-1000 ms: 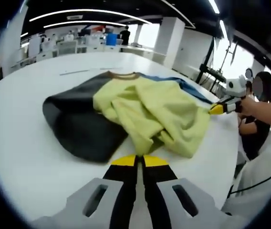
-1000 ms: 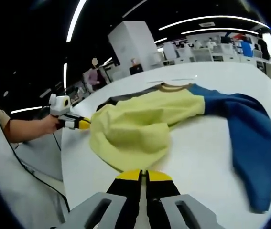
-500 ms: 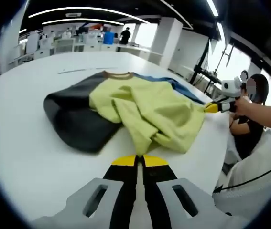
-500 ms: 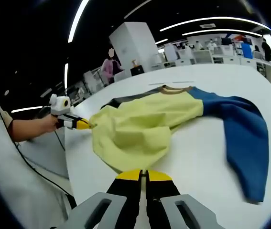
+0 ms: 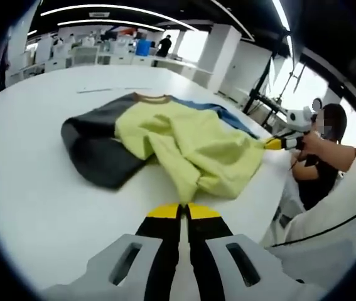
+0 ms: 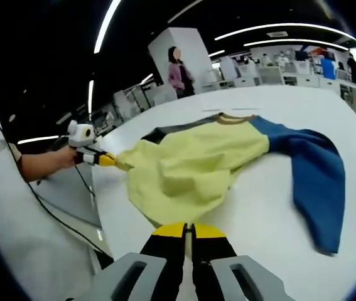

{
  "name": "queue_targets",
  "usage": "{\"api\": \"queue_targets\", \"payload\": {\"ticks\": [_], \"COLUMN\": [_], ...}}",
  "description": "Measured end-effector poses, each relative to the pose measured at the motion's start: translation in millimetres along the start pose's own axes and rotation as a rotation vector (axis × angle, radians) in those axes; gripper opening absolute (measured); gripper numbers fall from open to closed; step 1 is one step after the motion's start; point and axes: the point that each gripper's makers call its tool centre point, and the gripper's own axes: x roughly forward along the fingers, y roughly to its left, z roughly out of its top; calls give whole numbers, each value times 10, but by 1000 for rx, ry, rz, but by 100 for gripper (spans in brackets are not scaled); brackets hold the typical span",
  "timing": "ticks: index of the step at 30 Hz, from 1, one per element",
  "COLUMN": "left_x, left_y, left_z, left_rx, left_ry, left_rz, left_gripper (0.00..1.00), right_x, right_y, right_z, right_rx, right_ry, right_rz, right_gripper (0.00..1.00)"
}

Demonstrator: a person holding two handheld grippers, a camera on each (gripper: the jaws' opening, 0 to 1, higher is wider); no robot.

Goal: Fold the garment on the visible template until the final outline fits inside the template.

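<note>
In the left gripper view the left gripper [image 5: 183, 212] rises from six o'clock with its yellow-tipped jaws pressed together, clamped on the near hem of the garment [image 5: 184, 147], whose yellow body lies bunched at the centre of the white table [image 5: 27, 188]; a dark grey sleeve [image 5: 96, 150] spreads toward nine o'clock, and a thin strip of blue sleeve [image 5: 228, 116] shows past the yellow cloth toward one o'clock; the brown collar [image 5: 151, 98] sits at twelve o'clock; at three o'clock the right gripper [image 5: 277, 143] touches the yellow edge, held by a hand [image 5: 312, 145].

In the right gripper view the right gripper [image 6: 187, 231] comes up from six o'clock, jaws likewise closed on the yellow hem directly at its tips; here the blue sleeve [image 6: 319, 182] lies in full, sweeping toward four o'clock, while the grey sleeve is a sliver near eleven o'clock behind the yellow; the left gripper [image 6: 102, 159] meets the garment's corner at nine o'clock, gripped by a hand [image 6: 64, 158]; a person [image 6: 179, 72] stands beyond the table at twelve o'clock.
</note>
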Motion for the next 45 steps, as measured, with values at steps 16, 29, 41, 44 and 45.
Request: {"api": "queue_targets", "payload": {"ticks": [16,29,41,44,45], "left_x": [-173,-281,-299,-299,-301], "left_y": [-199,-286,-291,-289,-282], "left_z": [-240,-401,-510,-558,-569], "left_rx": [-82,-195,-296,-311,-315], "left_ry": [49,100,159,175,178], "left_rz": [-29,-22,-27,-30,-30], "left_gripper": [0,0,0,0,0], "right_x": [-227,-340,-362,-357,-361], "right_y": [40,32,56,82,94], "right_z": [-145,-305,-518,-591,-611], "right_rx": [-6,-12,-28,-44,-45], "right_ry": [29,89,178,213,224], "right_rz": [-11,-20,-10,-4,1], "right_gripper": [0,0,0,0,0]}}
